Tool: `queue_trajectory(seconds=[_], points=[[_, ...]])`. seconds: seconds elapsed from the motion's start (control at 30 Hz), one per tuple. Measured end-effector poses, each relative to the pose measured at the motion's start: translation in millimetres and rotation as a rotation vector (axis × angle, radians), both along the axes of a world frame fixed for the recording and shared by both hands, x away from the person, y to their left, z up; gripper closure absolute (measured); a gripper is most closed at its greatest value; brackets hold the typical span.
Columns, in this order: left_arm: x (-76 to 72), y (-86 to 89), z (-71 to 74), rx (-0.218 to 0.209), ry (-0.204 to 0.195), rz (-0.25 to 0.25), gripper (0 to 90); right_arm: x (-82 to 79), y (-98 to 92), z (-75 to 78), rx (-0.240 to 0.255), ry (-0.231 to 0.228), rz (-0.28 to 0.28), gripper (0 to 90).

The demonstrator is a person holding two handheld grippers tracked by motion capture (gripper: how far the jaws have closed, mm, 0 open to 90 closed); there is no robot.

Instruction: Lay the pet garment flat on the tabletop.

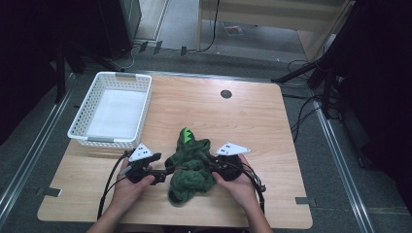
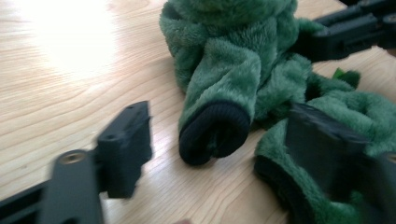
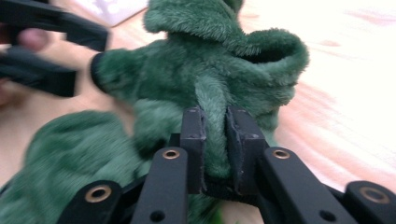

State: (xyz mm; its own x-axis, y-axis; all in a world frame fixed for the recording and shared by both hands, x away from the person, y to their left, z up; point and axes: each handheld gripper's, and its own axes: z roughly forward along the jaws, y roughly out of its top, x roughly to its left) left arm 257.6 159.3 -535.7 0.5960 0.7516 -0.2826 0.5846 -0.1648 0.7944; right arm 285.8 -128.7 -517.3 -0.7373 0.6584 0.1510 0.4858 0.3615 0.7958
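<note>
Your right gripper (image 3: 215, 140) pinches a fold of the green fleece garment (image 1: 190, 165) lying crumpled on the table (image 1: 272, 126) between your hands, while your left gripper (image 2: 219, 149) stands open around its black-trimmed cuff (image 2: 214, 133).

My left hand-held gripper (image 1: 154, 173) and right hand-held gripper (image 1: 210, 165) are black, blocky units — each topped with a pale grey three-cornered plate carrying small dark dots. A thin black cable trails back from each along my forearm. Up close, the jaws are matte black bars ending in flat rectangular pads, pinned with brass-coloured round fasteners and a few plain dark screw holes — my forearms are bare, no sleeves in sight.
</note>
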Motion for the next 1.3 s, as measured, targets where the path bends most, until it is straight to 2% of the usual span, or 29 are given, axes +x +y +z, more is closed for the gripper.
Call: queue_trajectory(seconds=[0.03, 0.07, 0.17, 0.2, 0.23, 0.27, 0.3, 0.33, 0.37, 0.4, 0.47, 0.53, 0.57, 0.6, 0.63, 0.67, 0.7, 0.77, 0.8, 0.9, 0.97, 1.0, 1.07, 1.1, 1.13, 1.17, 1.2, 1.23, 1.3], points=[[0.0, 0.0, 0.0, 0.0, 0.0, 0.0, 34.3, 0.0, 0.0, 0.0, 0.0, 0.0, 0.0, 79.6], [1.8, -2.3, -0.9, 0.005, 0.002, -0.001, 44.0, -2.2, -0.5, 0.3, 0.023, 0.002, 0.032, 79.6], [3.3, -3.8, -2.4, 0.017, -0.001, -0.017, 68.5, -4.6, 1.4, 2.5, 0.052, 0.0, 0.057, 78.5], [3.9, -4.0, -2.8, 0.024, 0.003, -0.028, 68.5, -4.6, 1.4, 2.5, 0.052, 0.0, 0.057, 78.5], [4.3, -3.3, -2.1, 0.027, 0.011, -0.053, 74.7, -5.0, 2.0, 3.1, 0.06, -0.002, 0.069, 78.6], [3.4, -2.4, 0.2, 0.005, 0.02, -0.111, 81.4, -6.9, 2.4, 4.6, 0.053, 0.003, 0.088, 78.6], [3.4, -2.4, 0.2, 0.005, 0.02, -0.111, 82.4, -6.9, 2.4, 4.6, 0.053, 0.003, 0.088, 78.6], [2.0, -2.2, 2.3, -0.003, 0.015, -0.158, 82.8, -9.1, 0.7, 6.7, 0.048, 0.01, 0.114, 79.2], [0.1, -3.2, 4.4, 0.01, 0.006, -0.196, 82.8, -9.1, 0.7, 6.7, 0.048, 0.01, 0.114, 79.2], [-1.1, -4.5, 5.7, 0.024, 0.005, -0.231, 82.9, -10.9, -2.4, 9.5, 0.04, 0.015, 0.147, 79.9], [-1.5, -5.3, 5.5, 0.044, 0.012, -0.253, 82.7, -12.1, -3.8, 10.8, 0.034, 0.016, 0.159, 79.1], [0.5, -4.9, 1.0, 0.047, 0.024, -0.223, 81.6, -13.5, -6.4, 12.0, 0.018, 0.003, 0.185, 68.2], [2.2, -3.9, -4.2, 0.02, 0.03, -0.185, 78.9, -16.6, -7.0, 14.2, -0.005, -0.051, 0.182, 58.4], [2.2, -3.9, -4.2, 0.02, 0.03, -0.185, 77.8, -16.6, -7.0, 14.2, -0.005, -0.051, 0.182, 58.4], [2.8, -3.2, -6.5, 0.01, 0.029, -0.173, 76.5, -18.8, -6.6, 20.3, 0.019, -0.104, 0.16, 53.7], [2.8, -3.2, -8.8, 0.003, 0.026, -0.159, 76.5, -18.8, -6.6, 20.3, 0.019, -0.104, 0.16, 53.7], [2.5, -3.3, -12.1, -0.004, 0.016, -0.143, 75.2, -19.0, -2.7, 29.3, 0.079, -0.184, 0.11, 50.1], [1.5, -3.5, -14.3, -0.015, 0.005, -0.118, 74.6, -17.9, 0.1, 31.8, 0.085, -0.199, 0.09, 49.0], [0.7, -3.4, -13.8, -0.021, -0.012, -0.111, 74.3, -11.2, 12.4, 35.1, 0.045, -0.222, 0.061, 41.9], [-1.2, -1.9, -13.7, -0.031, -0.037, -0.091, 74.3, 3.1, 36.3, 33.7, -0.083, -0.263, 0.045, 38.5], [-1.7, -1.5, -14.0, -0.033, -0.043, -0.092, 74.2, 17.8, 49.6, 32.3, -0.09, -0.215, 0.048, 37.6], [-2.0, -1.8, -14.0, -0.033, -0.046, -0.091, 74.2, 17.8, 49.6, 32.3, -0.09, -0.215, 0.048, 37.6], [-1.7, -1.5, -14.3, -0.033, -0.045, -0.096, 74.1, 33.5, 63.8, 28.1, -0.157, -0.171, 0.057, 39.2], [-0.9, -0.7, -14.4, -0.034, -0.04, -0.095, 74.0, 50.3, 76.1, 21.7, -0.26, -0.125, 0.034, 40.9], [-0.9, -0.7, -14.4, -0.034, -0.04, -0.095, 74.2, 50.3, 76.1, 21.7, -0.26, -0.125, 0.034, 40.9], [-0.7, -0.8, -14.5, -0.039, -0.032, -0.088, 74.2, 59.2, 78.7, 19.5, -0.296, -0.136, -0.01, 41.8], [0.0, -0.3, -14.7, -0.041, -0.028, -0.088, 74.3, 79.3, 73.7, 17.6, -0.291, -0.13, -0.187, 42.1], [0.3, -0.1, -14.7, -0.042, -0.025, -0.084, 74.3, 79.3, 73.7, 17.6, -0.291, -0.13, -0.187, 42.1], [0.8, 0.5, -14.8, -0.043, -0.018, -0.083, 74.4, 97.6, 56.8, 17.0, -0.218, -0.068, -0.385, 42.2]])
